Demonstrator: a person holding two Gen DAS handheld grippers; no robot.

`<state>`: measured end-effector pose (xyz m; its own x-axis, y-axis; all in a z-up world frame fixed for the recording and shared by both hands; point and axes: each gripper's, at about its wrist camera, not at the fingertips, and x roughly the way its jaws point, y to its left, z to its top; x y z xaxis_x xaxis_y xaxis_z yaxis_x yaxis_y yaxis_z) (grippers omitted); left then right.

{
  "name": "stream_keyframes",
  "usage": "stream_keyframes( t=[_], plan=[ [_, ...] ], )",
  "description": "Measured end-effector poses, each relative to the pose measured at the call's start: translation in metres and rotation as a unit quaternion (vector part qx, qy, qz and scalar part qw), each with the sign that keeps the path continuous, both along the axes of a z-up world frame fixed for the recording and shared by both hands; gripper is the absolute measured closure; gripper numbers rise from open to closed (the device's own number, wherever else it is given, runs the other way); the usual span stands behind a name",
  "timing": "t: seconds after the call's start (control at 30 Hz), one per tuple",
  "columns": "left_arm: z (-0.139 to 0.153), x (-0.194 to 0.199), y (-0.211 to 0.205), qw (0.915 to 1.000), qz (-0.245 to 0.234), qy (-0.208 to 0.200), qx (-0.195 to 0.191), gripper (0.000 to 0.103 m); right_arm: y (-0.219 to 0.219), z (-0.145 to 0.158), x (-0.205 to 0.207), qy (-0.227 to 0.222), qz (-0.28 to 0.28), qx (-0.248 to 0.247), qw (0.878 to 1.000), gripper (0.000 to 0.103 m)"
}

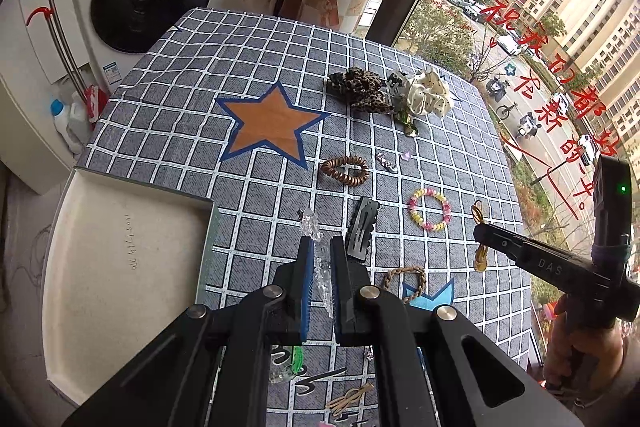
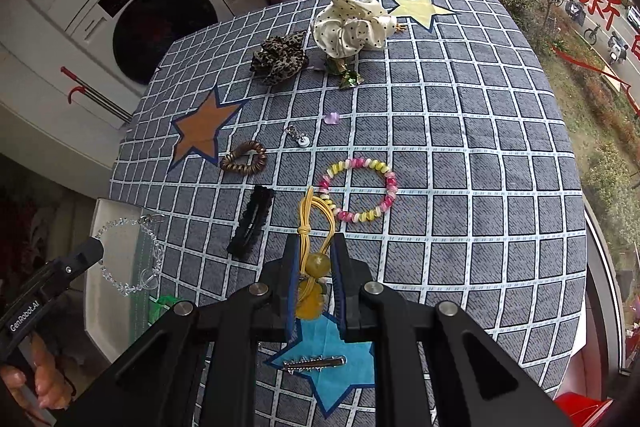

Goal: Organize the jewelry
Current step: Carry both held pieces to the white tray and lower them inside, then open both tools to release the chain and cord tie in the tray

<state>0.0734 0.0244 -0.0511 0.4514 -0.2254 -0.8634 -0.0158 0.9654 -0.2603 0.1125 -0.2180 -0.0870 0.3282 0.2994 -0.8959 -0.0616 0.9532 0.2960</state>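
My left claw (image 1: 320, 267) is shut on a clear bead chain (image 1: 320, 263). In the right view the chain (image 2: 132, 255) hangs in a loop off the claw tip, just over the edge of the white tray (image 2: 116, 227). I think I hold it there so I can drop it in the tray. My right claw (image 2: 318, 267) is shut on a yellow hair tie (image 2: 316, 227) with round yellow beads. I hold it up over the counter (image 2: 480, 147), away from the tray for now, maybe so each claw gets its turn. More things lie on the counter: a pink and yellow bracelet (image 2: 358, 189), a black clip (image 2: 252, 221), a brown coil tie (image 2: 244, 157), a spotty scrunchie (image 2: 280, 57), a white scrunchie (image 2: 352, 23) and a silver clip (image 2: 314, 362) on a blue star (image 2: 340, 367). The tray looks bare where I can see it, so I think the job is just starting.
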Motion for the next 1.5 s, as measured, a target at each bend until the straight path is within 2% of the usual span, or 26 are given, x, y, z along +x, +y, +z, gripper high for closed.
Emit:
stream_keyframes(
  t=[0.17, 0.33, 0.53, 0.73, 1.07, 1.23, 1.3, 1.4, 1.43, 1.5],
  plan=[
    [0.010, -0.006, 0.052, 0.9998, 0.011, -0.012, 0.009, 0.089, 0.063, 0.009, -0.003, -0.008, 0.027, 0.014, 1.000, 0.087],
    [0.003, -0.008, 0.101, 0.9995, 0.021, -0.017, 0.017, 0.089, 0.135, 0.009, -0.002, -0.014, 0.073, 0.026, 0.997, 0.087],
    [-0.029, -0.004, 0.152, 0.9986, 0.050, -0.008, 0.013, 0.089, 0.214, -0.002, 0.003, -0.015, 0.123, 0.034, 0.992, 0.087],
    [-0.071, -0.006, 0.185, 0.9969, 0.071, 0.017, 0.030, 0.089, 0.270, -0.028, 0.007, -0.004, 0.160, 0.030, 0.987, 0.087],
    [-0.114, -0.016, 0.195, 0.9928, 0.083, 0.053, 0.068, 0.088, 0.305, -0.081, 0.012, 0.037, 0.174, -0.009, 0.984, 0.087],
    [-0.127, -0.017, 0.196, 0.9888, 0.095, 0.079, 0.085, 0.088, 0.307, -0.092, 0.015, 0.047, 0.173, -0.020, 0.984, 0.086],
    [-0.127, -0.018, 0.194, 0.9881, 0.093, 0.077, 0.095, 0.088, 0.308, -0.092, 0.015, 0.048, 0.177, -0.022, 0.983, 0.084],
    [-0.127, -0.019, 0.192, 0.9865, 0.092, 0.082, 0.107, 0.088, 0.311, -0.090, 0.016, 0.050, 0.186, -0.017, 0.981, 0.072],
    [-0.126, -0.019, 0.192, 0.9864, 0.093, 0.083, 0.108, 0.088, 0.313, -0.091, 0.018, 0.051, 0.187, -0.016, 0.981, 0.064],
    [-0.126, -0.020, 0.192, 0.9862, 0.092, 0.085, 0.109, 0.088, 0.314, -0.087, 0.018, 0.050, 0.187, -0.013, 0.981, 0.058]
  ],
)
